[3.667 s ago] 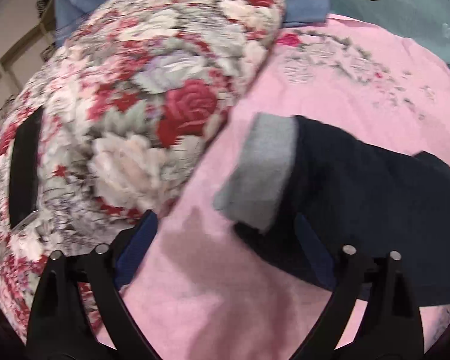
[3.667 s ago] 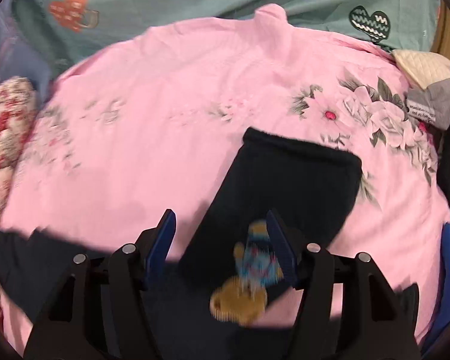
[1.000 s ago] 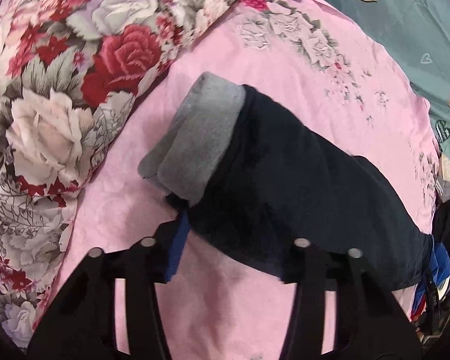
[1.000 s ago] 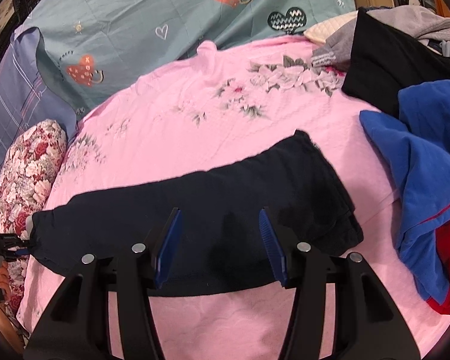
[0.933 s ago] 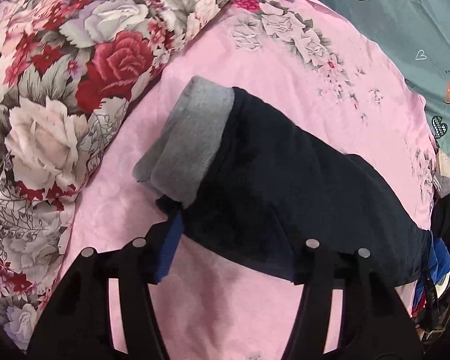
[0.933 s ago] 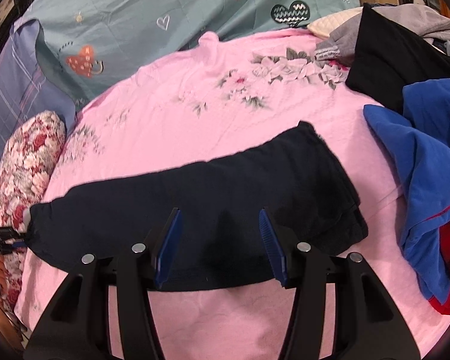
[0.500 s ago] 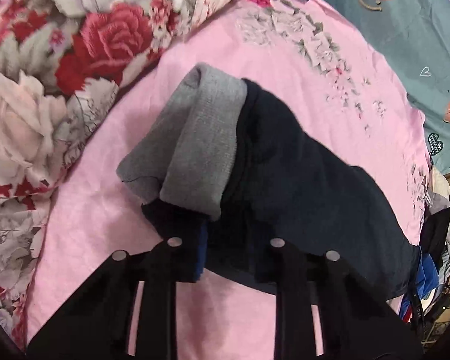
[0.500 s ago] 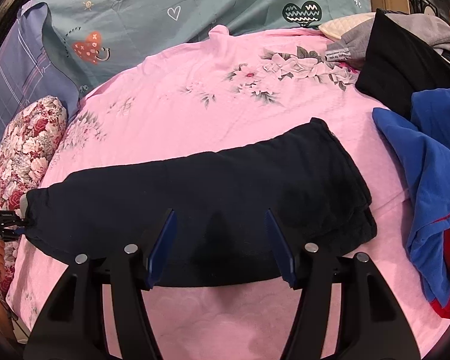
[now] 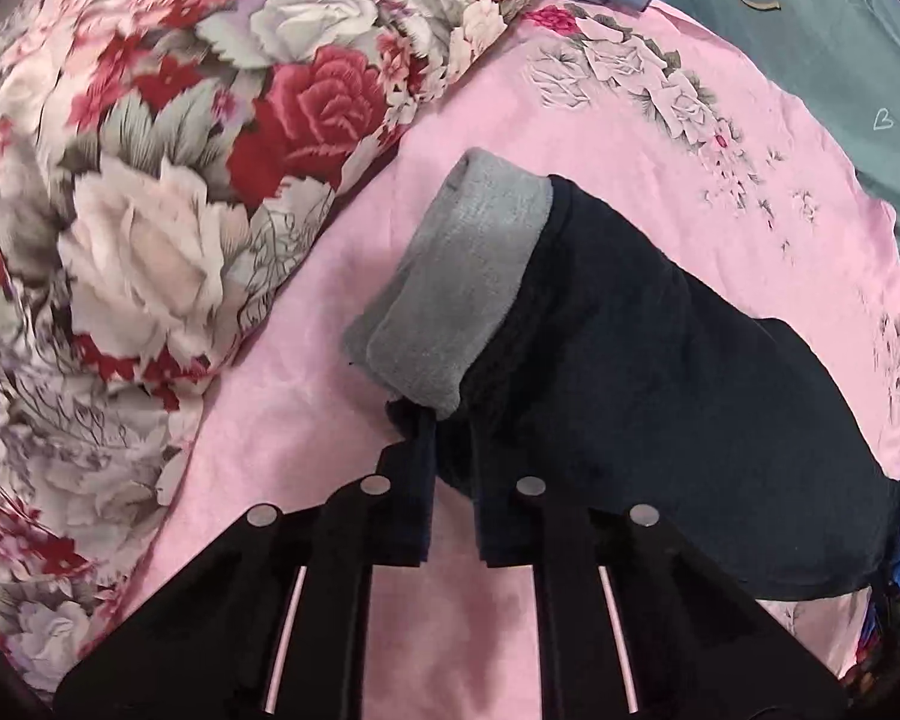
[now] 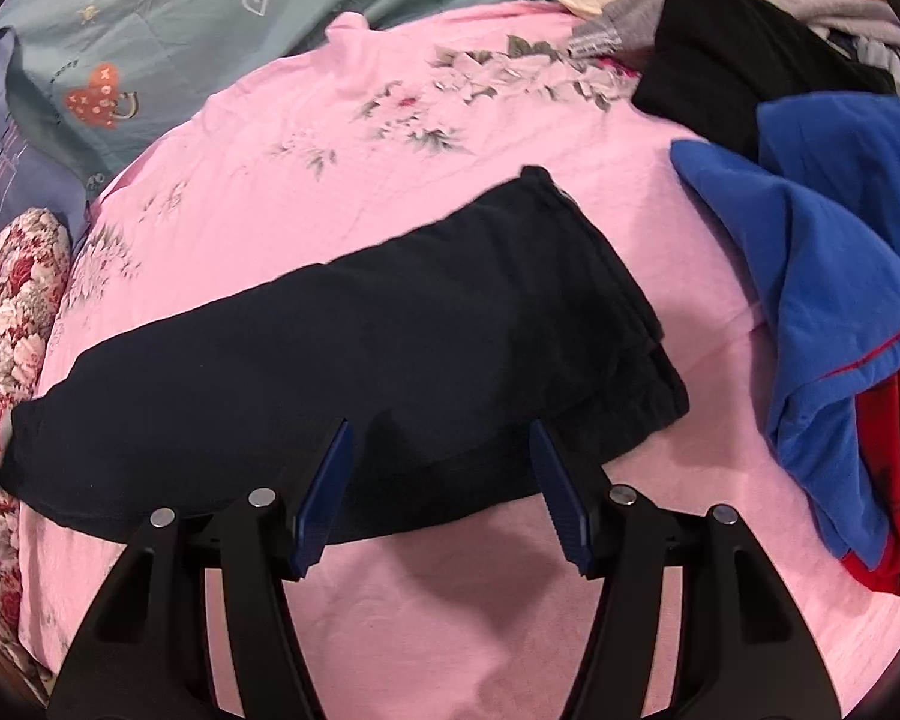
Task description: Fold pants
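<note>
Dark navy pants (image 10: 354,360) lie folded lengthwise across the pink sheet (image 10: 450,612), stretching from left to right. In the left wrist view the pants (image 9: 660,372) show a turned-back grey fleece lining (image 9: 456,294) at their near end. My left gripper (image 9: 450,456) is shut on the pants' near corner just below the grey cuff. My right gripper (image 10: 444,480) is open and empty, its blue pads over the pants' near long edge.
A rose-patterned pillow (image 9: 168,168) lies left of the pants; it also shows in the right wrist view (image 10: 6,324). A pile of blue, red, black and grey clothes (image 10: 828,276) sits at the right. A teal heart-print cover (image 10: 210,6) lies behind.
My left gripper has closed on the pants' corner by the grey cuff; it was open earlier. My right gripper has moved a little closer to the pants and stays open.
</note>
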Available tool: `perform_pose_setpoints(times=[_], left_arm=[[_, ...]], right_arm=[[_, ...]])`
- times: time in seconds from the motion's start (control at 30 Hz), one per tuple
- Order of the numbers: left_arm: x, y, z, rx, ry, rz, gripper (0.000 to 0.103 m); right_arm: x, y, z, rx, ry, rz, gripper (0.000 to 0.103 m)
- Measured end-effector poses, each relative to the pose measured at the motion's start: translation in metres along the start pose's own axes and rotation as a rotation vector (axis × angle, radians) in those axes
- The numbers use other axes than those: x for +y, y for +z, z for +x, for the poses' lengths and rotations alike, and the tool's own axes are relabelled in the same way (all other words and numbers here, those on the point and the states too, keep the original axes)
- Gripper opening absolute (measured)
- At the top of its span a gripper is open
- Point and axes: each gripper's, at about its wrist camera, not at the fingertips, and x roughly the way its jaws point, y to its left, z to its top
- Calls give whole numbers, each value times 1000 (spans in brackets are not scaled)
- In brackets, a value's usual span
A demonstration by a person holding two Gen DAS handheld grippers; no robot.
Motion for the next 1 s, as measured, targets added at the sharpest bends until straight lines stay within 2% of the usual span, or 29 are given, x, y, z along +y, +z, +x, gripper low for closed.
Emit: perform_pose_setpoints(times=[0.03, 0.1, 0.13, 0.17, 0.27, 0.53, 0.67, 0.7, 0.73, 0.77, 0.8, 1.0], left_arm=[[-1, -2, -4, -13, -1, 4, 13], [-7, -4, -14, -34, -1, 33, 24], [-11, -5, -19, -45, -14, 50, 41], [-15, -6, -22, -60, -22, 63, 50], [-26, -9, -26, -78, -16, 106, 50], [-29, -14, -9, -34, -24, 103, 53], [-37, -12, 13, 12, 2, 120, 53], [-37, -11, 15, 13, 3, 121, 54], [-38, -9, 17, 13, 2, 122, 54], [-40, -6, 19, 17, 7, 124, 54], [-40, -5, 21, 21, 11, 126, 54], [-41, 5, 27, 42, 13, 141, 55]], right_arm=[[-5, 1, -2, -6, 12, 28, 61], [-16, 2, -11, -33, 43, 76, 61], [-23, 3, -16, -40, 65, 103, 61], [-28, 3, -20, -36, 81, 121, 61], [-39, 3, -25, -20, 120, 154, 61], [-53, 14, -4, -13, 150, 214, 58], [-58, 25, 8, -18, 128, 245, 40], [-60, 27, 13, -7, 126, 257, 30], [-62, 28, 16, 0, 115, 274, 15], [-63, 29, 17, 1, 112, 291, 9], [-63, 29, 15, -1, 134, 303, 6], [-49, 33, -50, -126, 260, 275, 5]])
